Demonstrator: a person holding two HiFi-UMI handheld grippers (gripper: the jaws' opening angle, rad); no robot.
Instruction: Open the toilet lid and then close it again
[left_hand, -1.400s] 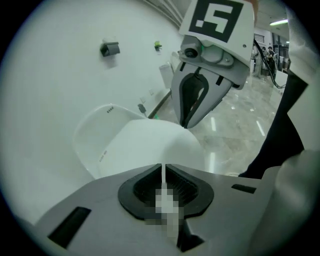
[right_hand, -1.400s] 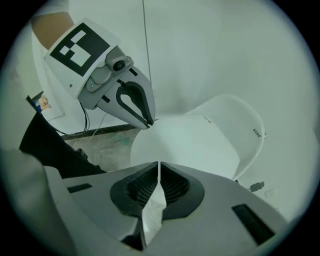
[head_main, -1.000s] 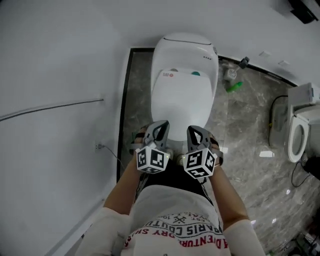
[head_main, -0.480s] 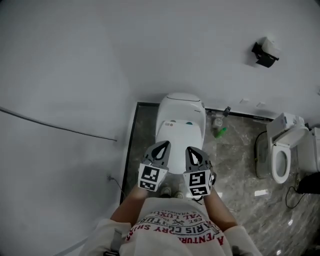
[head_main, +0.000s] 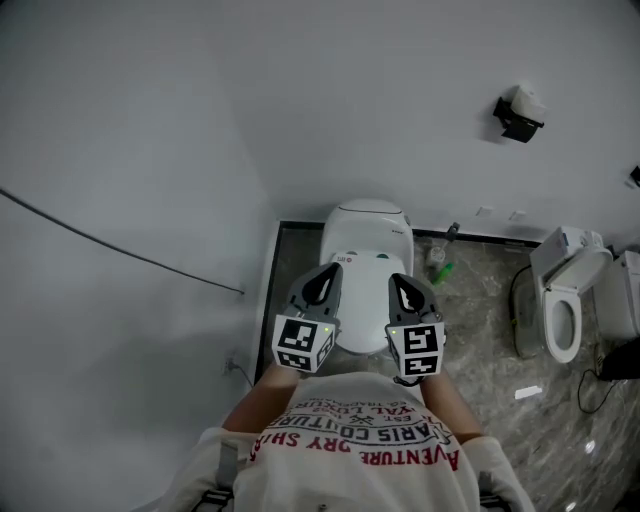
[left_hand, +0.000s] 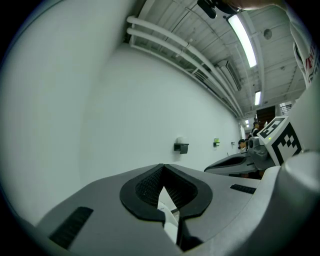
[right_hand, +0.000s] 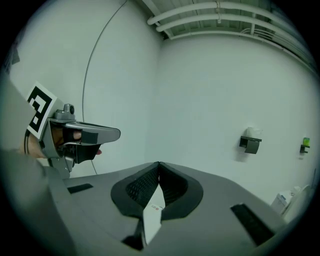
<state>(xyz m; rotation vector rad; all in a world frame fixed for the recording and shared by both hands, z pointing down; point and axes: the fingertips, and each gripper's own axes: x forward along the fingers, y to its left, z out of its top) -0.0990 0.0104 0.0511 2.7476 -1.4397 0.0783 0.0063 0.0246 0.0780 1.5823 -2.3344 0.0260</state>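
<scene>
The white toilet (head_main: 366, 238) stands against the wall with its lid (head_main: 362, 300) down. I hold both grippers side by side, high above the lid's front and close to my chest. Neither touches the toilet. My left gripper (head_main: 326, 274) is shut with nothing in it; in the left gripper view its jaw tips (left_hand: 162, 166) meet, and only a white sliver shows below them. My right gripper (head_main: 401, 280) is shut and empty too, its tips (right_hand: 159, 164) pressed together. Each gripper view shows the other gripper alongside, level with it.
A second toilet (head_main: 563, 318) with its lid raised stands at the right on the dark marble floor (head_main: 480, 320). A green bottle (head_main: 441, 270) lies beside the near toilet's base. A black holder (head_main: 517, 113) hangs on the wall, and a cable (head_main: 120, 250) runs along the left wall.
Both grippers have risen together, up and away from the front of the lid. The head view has lifted too, so the toilet looks smaller and more wall shows.
</scene>
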